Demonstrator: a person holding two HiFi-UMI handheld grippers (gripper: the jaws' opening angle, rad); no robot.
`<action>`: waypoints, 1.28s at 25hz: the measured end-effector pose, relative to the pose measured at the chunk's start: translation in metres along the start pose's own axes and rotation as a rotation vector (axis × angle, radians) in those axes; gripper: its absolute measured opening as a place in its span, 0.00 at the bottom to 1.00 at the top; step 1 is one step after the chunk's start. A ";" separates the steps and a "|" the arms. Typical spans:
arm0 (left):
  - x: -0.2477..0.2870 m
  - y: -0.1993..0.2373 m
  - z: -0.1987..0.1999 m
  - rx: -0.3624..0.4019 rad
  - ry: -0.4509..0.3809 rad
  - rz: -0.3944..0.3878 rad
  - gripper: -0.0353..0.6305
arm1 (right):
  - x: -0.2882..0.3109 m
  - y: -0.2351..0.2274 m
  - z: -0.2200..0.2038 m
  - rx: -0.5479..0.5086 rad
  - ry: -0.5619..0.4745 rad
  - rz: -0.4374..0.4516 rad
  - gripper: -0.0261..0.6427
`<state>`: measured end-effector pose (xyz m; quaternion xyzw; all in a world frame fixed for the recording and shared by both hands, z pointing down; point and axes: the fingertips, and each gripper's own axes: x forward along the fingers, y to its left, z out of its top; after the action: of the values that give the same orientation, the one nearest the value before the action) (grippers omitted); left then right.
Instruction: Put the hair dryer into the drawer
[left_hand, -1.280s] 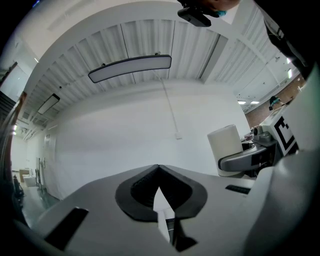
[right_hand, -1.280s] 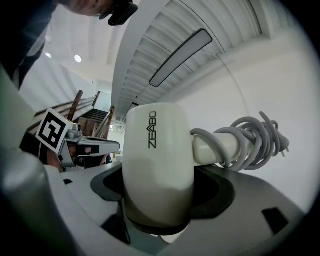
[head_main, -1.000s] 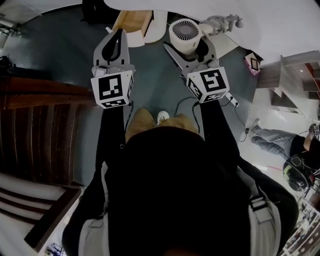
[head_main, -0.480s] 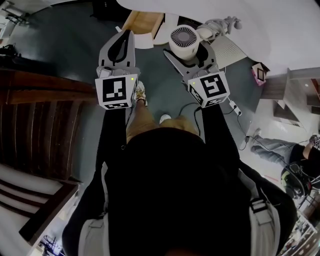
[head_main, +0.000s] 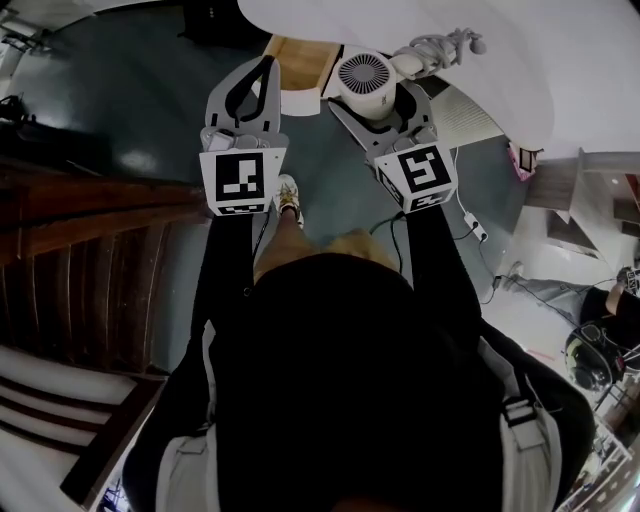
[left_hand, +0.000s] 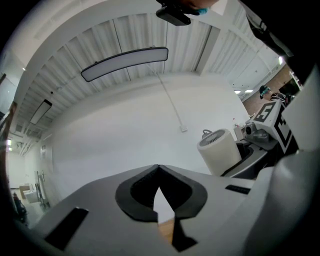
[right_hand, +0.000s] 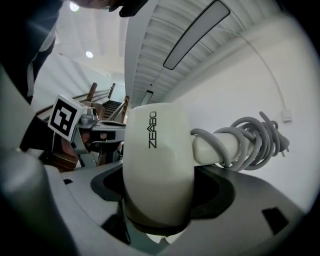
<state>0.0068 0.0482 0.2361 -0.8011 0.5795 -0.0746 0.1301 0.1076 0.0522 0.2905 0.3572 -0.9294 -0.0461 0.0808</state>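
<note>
While right gripper (head_main: 372, 92) clamps hair dryer (right_hand: 156, 165) | lettering (right_hand: 152, 130) legible only in its view

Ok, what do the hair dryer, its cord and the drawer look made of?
Hair dryer: smooth cream plastic, going by its soft sheen and printed lettering. Cord: grey, rubbery-looking sheath, wound in loops. Drawer: tan inside, likely light wood; the front is white, painted or laminate, cannot tell.
</note>
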 end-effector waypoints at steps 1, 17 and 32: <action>0.006 0.009 0.000 -0.006 -0.003 -0.008 0.08 | 0.011 0.001 0.003 -0.014 0.008 0.000 0.57; 0.117 0.088 -0.047 -0.050 -0.020 -0.172 0.08 | 0.151 -0.036 -0.019 -0.007 0.134 -0.031 0.57; 0.139 0.102 -0.098 -0.128 -0.027 -0.239 0.08 | 0.203 -0.012 -0.077 0.017 0.295 0.108 0.57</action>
<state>-0.0680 -0.1254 0.2952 -0.8719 0.4817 -0.0417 0.0768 -0.0183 -0.0952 0.3883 0.3104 -0.9256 0.0190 0.2158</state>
